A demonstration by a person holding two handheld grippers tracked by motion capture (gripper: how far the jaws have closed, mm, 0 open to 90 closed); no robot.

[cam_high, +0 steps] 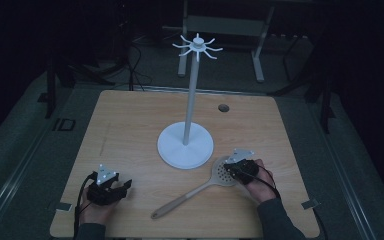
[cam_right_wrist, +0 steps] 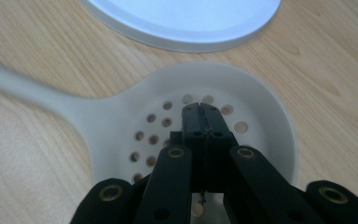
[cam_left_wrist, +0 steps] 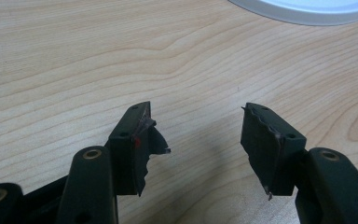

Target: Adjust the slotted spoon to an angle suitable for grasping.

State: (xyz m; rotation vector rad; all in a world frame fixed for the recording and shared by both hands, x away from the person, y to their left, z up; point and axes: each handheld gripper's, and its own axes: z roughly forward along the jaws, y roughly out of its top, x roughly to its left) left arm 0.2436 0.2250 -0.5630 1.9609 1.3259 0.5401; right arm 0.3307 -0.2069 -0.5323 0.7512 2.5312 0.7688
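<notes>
Right gripper, fingers together, seemingly touching skimmer bowl.

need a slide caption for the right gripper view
Right gripper, jaws shut, poised over the holed bowl of a white skimmer lying beside the stand's round base.

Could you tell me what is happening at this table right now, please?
A person holds a gripper in each hand. The right gripper, jaws shut, sits over the perforated bowl of a slotted spoon lying beside the white hook stand. The left gripper is open over bare table, holding nothing.
</notes>
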